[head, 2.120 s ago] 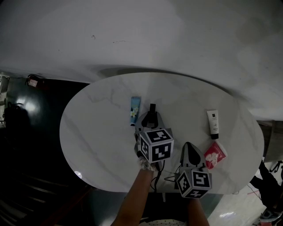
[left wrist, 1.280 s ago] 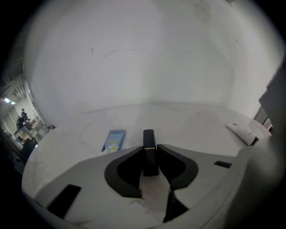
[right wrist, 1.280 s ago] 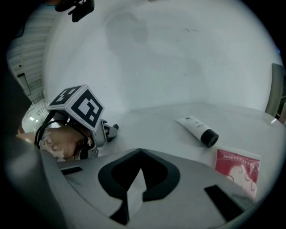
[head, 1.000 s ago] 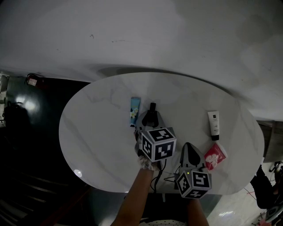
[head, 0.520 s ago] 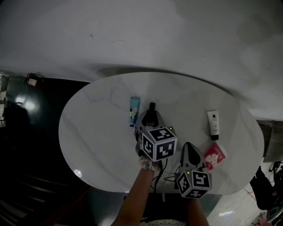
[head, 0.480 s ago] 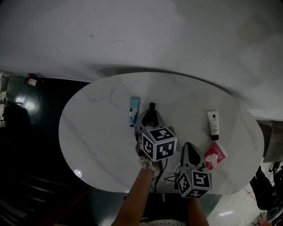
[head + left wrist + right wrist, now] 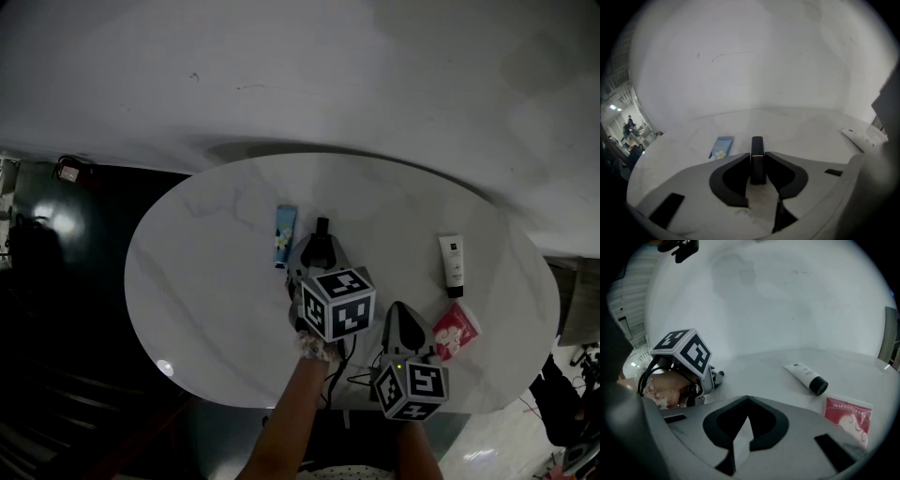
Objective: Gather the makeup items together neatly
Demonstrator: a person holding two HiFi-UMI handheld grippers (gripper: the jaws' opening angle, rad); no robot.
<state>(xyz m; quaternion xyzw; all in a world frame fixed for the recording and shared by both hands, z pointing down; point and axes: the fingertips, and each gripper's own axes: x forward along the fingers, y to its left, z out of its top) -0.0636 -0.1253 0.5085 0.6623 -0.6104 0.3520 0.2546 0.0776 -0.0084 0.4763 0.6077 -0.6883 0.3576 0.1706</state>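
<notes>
Setting: bare indoor room, kind unclear. Oval marble-look surface (image 7: 206, 281) stands against plain white wall (image 7: 281, 75) at the far side; dark floor (image 7: 66, 375) at left.

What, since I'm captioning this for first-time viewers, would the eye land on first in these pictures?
On an oval white marble table, the left gripper, under its marker cube, is shut on a black lipstick tube near the middle, a blue tube lying just to its left. The right gripper is shut and empty near the front edge, with a white tube and a red sachet at its right.
</notes>
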